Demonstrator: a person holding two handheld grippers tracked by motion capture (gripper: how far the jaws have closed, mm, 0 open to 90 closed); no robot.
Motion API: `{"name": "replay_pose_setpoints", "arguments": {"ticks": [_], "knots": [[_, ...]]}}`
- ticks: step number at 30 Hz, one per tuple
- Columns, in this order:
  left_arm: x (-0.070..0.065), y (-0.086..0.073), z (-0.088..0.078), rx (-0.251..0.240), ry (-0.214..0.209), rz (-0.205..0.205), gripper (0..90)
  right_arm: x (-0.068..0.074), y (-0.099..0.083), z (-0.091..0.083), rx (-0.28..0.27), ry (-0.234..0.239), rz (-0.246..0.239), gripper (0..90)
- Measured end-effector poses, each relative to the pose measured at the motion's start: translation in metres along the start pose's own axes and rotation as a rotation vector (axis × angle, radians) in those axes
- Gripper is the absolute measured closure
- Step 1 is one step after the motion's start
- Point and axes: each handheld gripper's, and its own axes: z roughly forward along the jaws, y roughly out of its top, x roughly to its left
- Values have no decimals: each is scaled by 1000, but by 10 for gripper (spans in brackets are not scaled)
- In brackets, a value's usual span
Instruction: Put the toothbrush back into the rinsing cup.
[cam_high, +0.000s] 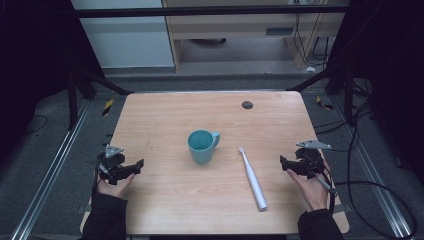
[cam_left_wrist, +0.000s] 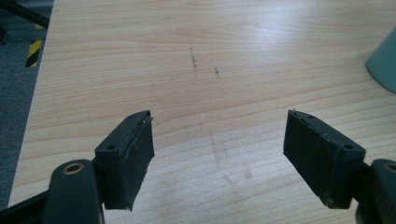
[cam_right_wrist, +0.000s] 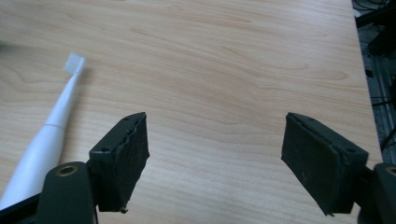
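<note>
Left gripper (cam_high: 131, 166) low, jaws apart; right gripper (cam_high: 286, 162) likewise.

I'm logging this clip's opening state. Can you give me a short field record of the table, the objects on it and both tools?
surface: wooden table
mug: teal mug, upright at centre, handle toward the right side
toothbrush: white toothbrush, lying flat to the right of the mug, apart from it
left tool: open, holding nothing, near the left edge
right tool: open, holding nothing, right of the toothbrush
</note>
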Motion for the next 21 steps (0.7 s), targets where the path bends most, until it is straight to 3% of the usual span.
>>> {"name": "replay_pose_setpoints", "arguments": {"ticks": [6,13,17,21], "knots": [[-2,-2,2,18,-13,19,258,9,2,-8,13,40,-3,250],[0,-4,2,16,-7,31,287,30,8,-18,18,74,-42,284],[-1,-4,2,17,-27,34,357,42,10,-19,37,116,-53,310],[-2,-3,2,21,-11,61,388,48,11,-18,60,139,-54,333]]}}
